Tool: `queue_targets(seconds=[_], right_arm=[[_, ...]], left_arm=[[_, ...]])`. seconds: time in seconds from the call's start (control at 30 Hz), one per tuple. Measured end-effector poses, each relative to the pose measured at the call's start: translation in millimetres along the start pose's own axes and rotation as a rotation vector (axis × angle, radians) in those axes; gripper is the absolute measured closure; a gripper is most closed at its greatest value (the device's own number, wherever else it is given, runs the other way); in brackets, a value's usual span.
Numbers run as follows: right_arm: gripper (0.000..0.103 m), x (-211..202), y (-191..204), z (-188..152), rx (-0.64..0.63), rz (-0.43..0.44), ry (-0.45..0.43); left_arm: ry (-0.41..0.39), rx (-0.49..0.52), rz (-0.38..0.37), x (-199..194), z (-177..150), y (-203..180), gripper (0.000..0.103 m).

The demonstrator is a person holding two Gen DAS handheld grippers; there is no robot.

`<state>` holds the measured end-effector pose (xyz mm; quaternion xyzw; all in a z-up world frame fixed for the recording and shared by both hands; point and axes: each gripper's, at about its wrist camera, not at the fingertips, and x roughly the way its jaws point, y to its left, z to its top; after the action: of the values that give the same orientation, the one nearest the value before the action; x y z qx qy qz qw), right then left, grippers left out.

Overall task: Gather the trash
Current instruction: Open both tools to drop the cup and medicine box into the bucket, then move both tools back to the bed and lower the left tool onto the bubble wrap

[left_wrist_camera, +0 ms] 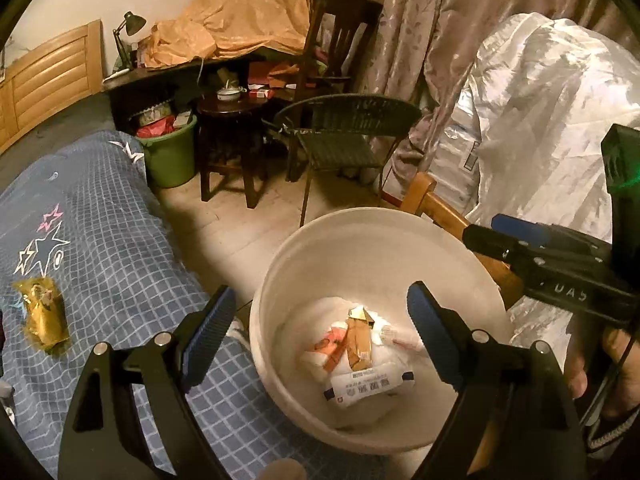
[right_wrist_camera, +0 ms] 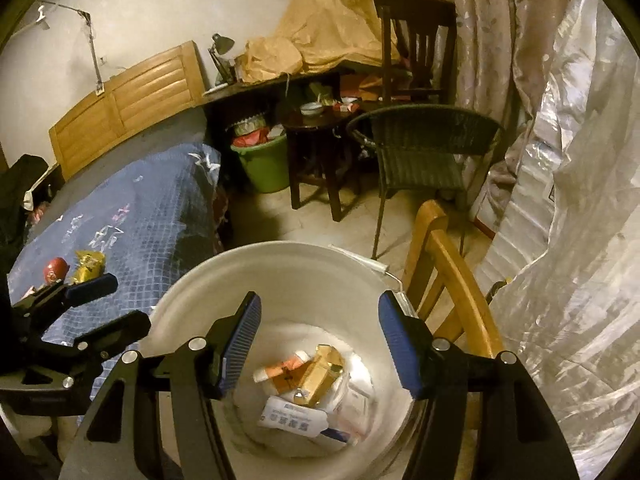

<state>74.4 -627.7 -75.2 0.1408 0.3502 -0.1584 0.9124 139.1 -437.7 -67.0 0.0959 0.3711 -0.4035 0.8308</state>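
Note:
A white bucket (left_wrist_camera: 280, 264) stands on the floor beside the bed and holds several wrappers (left_wrist_camera: 358, 344), also seen in the right wrist view (right_wrist_camera: 316, 380). My left gripper (left_wrist_camera: 320, 332) is open and empty above the bucket's near rim. My right gripper (right_wrist_camera: 320, 348) is open and empty over the bucket (right_wrist_camera: 192, 300); it also shows at the right of the left wrist view (left_wrist_camera: 520, 236). A gold wrapper (left_wrist_camera: 42, 316) lies on the blue checked bedspread (left_wrist_camera: 112, 240). In the right wrist view the gold wrapper (right_wrist_camera: 88, 266) lies next to a red round object (right_wrist_camera: 56, 269).
A light wooden chair (right_wrist_camera: 444, 264) stands right of the bucket. Behind are a dark wicker chair (left_wrist_camera: 344, 128), a dark stool (left_wrist_camera: 228, 136), a green bin (left_wrist_camera: 172, 156) full of rubbish and a cluttered desk (left_wrist_camera: 168, 72). Silver plastic sheeting (left_wrist_camera: 540, 112) hangs at right.

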Motion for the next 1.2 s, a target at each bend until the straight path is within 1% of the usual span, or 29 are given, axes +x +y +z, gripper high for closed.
queue_targets(seconds=[0.1,0.2,0.23,0.27,0.3,0.33,0.37,0.43,0.53,0.6,0.67,0.73,0.77,0.8,0.9,0.97,1.07,1.13,1.2], right_arm=[[0.040,-18.5,19.2,-5.3,-0.012,0.061,-0.044],[0.039,-32.7,52.3,-19.2,-0.052,0.154,-0.074],[0.039,-35.4,72.2,-27.0,-0.081,0.199,-0.078],[0.039,-36.0,84.8,-31.4,-0.098,0.225,-0.076],[0.039,-35.1,99.8,-36.3,-0.119,0.256,-0.070],[0.039,-31.5,124.8,-44.0,-0.152,0.302,-0.053],[0.039,-28.9,139.7,-48.3,-0.169,0.326,-0.041],[0.039,-19.3,182.9,-60.0,-0.217,0.393,-0.004],[0.039,-7.1,239.6,-75.8,-0.274,0.458,0.050],[0.039,-3.5,269.9,-84.7,-0.310,0.489,0.072],[0.039,0.2,306.4,-94.7,-0.350,0.522,0.096],[0.039,2.7,338.1,-101.5,-0.385,0.548,0.116],[0.037,3.5,354.3,-104.8,-0.405,0.558,0.123],[0.035,3.3,366.1,-106.7,-0.422,0.565,0.127],[0.030,3.5,405.8,-115.9,-0.482,0.598,0.147],[0.028,8.9,418.7,-115.9,-0.508,0.608,0.163],[0.027,16.4,435.8,-120.2,-0.521,0.625,0.192],[0.027,21.6,447.0,-124.7,-0.523,0.638,0.208],[0.027,27.8,457.9,-129.0,-0.522,0.651,0.226]], left_arm=[[-0.006,0.001,-0.003,-16.7,-9.6,10.4,0.019],[-0.021,-0.011,0.007,-44.1,-29.0,35.6,0.019],[-0.026,-0.027,0.021,-55.8,-39.0,49.8,0.019],[-0.028,-0.043,0.039,-66.0,-48.4,64.3,0.019],[-0.031,-0.073,0.072,-79.0,-61.0,85.8,0.019],[-0.032,-0.097,0.089,-87.6,-68.9,100.1,0.019],[-0.033,-0.131,0.110,-98.4,-79.0,119.5,0.019],[-0.045,-0.206,0.158,-123.5,-100.4,159.5,0.019],[-0.064,-0.321,0.217,-160.4,-131.5,218.3,0.019],[-0.065,-0.396,0.261,-176.6,-150.4,255.8,0.019],[-0.049,-0.481,0.302,-188.0,-172.5,295.7,0.019],[-0.025,-0.590,0.312,-197.6,-196.0,332.3,0.019],[-0.017,-0.627,0.316,-204.3,-206.7,345.3,0.019],[-0.012,-0.652,0.328,-214.2,-218.5,355.9,0.019],[-0.015,-0.680,0.339,-240.0,-241.6,367.0,0.019],[-0.004,-0.695,0.353,-260.3,-260.8,375.0,0.019],[-0.002,-0.696,0.333,-289.0,-280.0,383.6,0.019],[-0.035,-0.725,0.316,-305.7,-284.6,388.9,0.019],[-0.062,-0.730,0.324,-313.0,-281.5,393.4,0.019]])
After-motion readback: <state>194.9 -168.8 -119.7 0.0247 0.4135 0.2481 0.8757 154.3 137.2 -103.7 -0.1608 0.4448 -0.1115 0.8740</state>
